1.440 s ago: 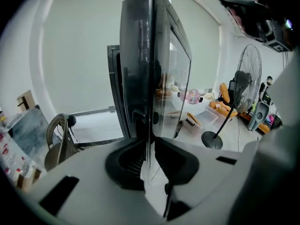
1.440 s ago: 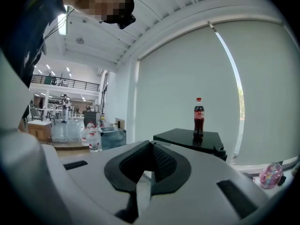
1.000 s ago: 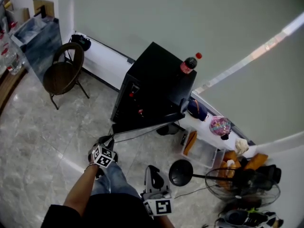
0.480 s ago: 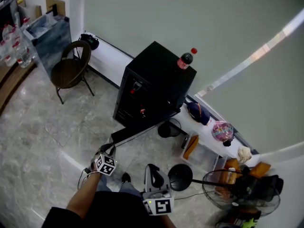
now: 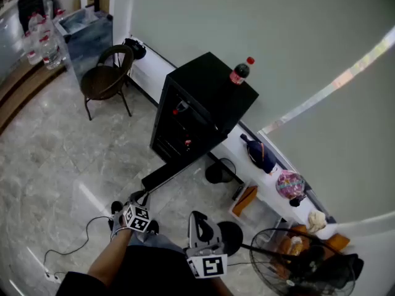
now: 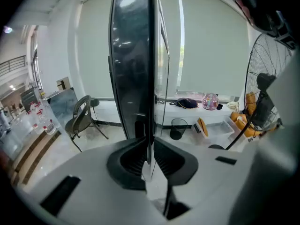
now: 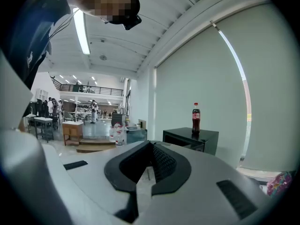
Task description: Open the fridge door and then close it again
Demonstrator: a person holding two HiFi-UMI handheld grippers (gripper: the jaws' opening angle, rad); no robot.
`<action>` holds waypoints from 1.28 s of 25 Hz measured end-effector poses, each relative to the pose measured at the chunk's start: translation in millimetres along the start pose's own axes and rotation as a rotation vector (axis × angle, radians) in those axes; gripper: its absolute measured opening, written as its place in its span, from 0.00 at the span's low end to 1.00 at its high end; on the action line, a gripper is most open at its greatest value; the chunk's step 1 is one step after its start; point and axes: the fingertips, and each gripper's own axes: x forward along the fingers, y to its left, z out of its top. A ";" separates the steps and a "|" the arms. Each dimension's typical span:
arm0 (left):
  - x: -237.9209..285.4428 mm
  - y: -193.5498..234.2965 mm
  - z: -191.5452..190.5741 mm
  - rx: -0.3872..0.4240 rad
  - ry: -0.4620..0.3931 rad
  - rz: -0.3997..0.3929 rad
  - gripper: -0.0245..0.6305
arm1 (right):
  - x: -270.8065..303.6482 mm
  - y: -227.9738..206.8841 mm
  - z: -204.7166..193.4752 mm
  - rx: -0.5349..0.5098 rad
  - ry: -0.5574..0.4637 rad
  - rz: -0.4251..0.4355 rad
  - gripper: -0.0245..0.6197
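From the head view, the black fridge (image 5: 210, 88) stands on the floor (image 5: 49, 159) against the pale wall (image 5: 296, 36), and a cola bottle (image 5: 239, 73) stands upright at the corner of its top nearest that wall. The fridge door (image 5: 179, 170) is swung well out from the cabinet towards the person, and its free edge ends at the left gripper (image 5: 141, 197). That arm reaches forward, probably because the grip is at the edge far from the hinge, where leverage is best. The right gripper (image 5: 199, 217) hangs close to the body, well apart from the door. It seems simply kept clear, since one hand is enough for this job. A chair (image 5: 106, 79) stands off by the wall to the fridge's left, out of the door's sweep. In the left gripper view the door is seen edge-on as a tall dark glass panel. Its thin edge runs straight down between the two pads, which are pinched onto it from both sides. The clamp is narrow because the panel itself is narrow. In the right gripper view the jaws are drawn together with nothing between them, and they point across the room at the fridge and bottle in the distance. To my judgement the opening half is done or nearly so, and the closing half is left to do.
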 end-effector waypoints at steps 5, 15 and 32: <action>-8.2 -36.5 -6.9 -0.007 0.013 0.003 0.11 | -20.2 -6.4 -1.5 0.013 -0.008 0.025 0.06; -15.8 -92.2 -11.1 -0.002 0.003 0.051 0.10 | -43.1 -5.6 -12.1 0.034 0.023 0.022 0.06; -13.4 -97.2 -14.1 0.016 0.004 0.071 0.10 | -38.0 -24.2 -23.9 0.037 0.033 0.016 0.06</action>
